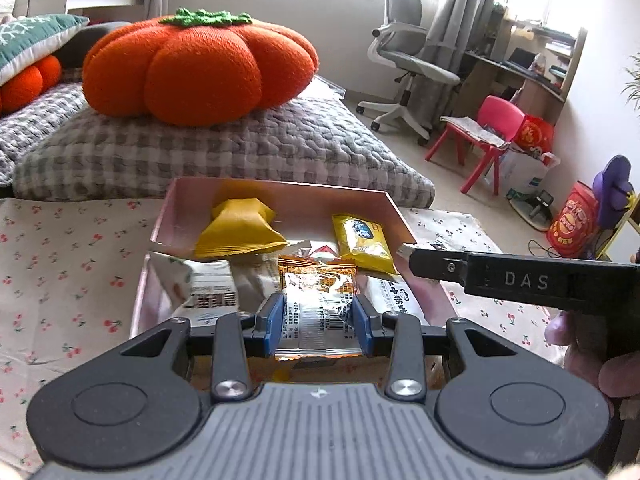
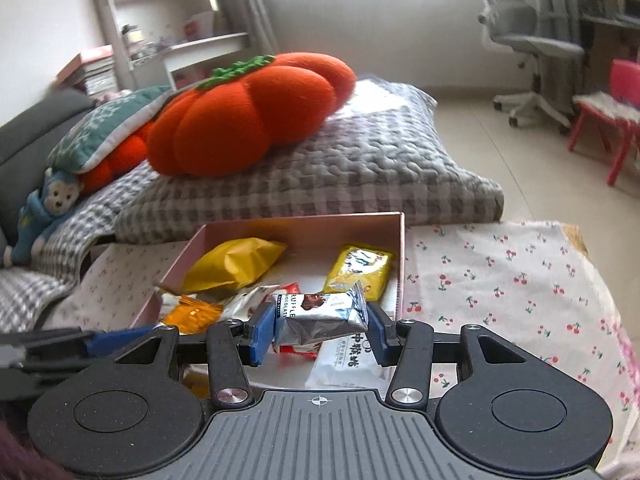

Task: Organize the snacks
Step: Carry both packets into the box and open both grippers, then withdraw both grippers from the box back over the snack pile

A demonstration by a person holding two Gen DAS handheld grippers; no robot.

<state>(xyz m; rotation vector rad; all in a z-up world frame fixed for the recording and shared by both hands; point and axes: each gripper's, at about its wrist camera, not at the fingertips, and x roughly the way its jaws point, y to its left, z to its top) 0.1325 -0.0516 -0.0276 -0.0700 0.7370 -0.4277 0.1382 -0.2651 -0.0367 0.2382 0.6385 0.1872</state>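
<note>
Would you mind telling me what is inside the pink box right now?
The pink box holds a yellow pouch, a yellow packet, an orange packet and white packets. Whatever lies beneath these is covered.

"DAS" on right tool (image 1: 404,251), "RUFFLE CHOCOLATE" on silver packet (image 2: 320,316)

A lived-in home room: beyond the jaws lies a quilted bed (image 1: 224,148) with a pumpkin cushion (image 1: 200,68); farther right stand an office chair (image 1: 404,60), desk (image 1: 520,72) and red child's chair (image 1: 492,128).
</note>
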